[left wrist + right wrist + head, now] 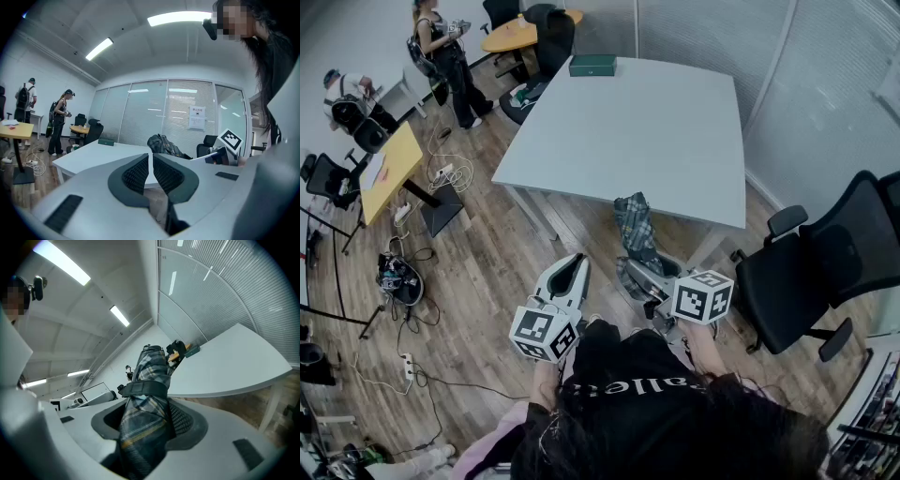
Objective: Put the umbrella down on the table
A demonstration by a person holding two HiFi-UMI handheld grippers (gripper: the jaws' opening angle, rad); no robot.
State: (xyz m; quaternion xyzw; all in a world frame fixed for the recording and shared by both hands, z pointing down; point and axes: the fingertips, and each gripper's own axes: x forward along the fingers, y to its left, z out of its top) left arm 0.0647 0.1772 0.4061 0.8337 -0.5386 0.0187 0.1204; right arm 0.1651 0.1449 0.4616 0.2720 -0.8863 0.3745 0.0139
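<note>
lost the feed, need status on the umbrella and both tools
Right tool shut on umbrella, not yet on table. Left tool shut, empty. Green box at table's far edge only.

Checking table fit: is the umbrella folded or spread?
Folded: the umbrella is a tight plaid bundle, strap wrapped round it, held by the right gripper.

You hold both grippers out ahead of you, tipped slightly downward. Your left gripper point(578, 262) has its jaws together with nothing between them. Your right gripper point(637, 274) clamps the folded umbrella point(633, 225).
</note>
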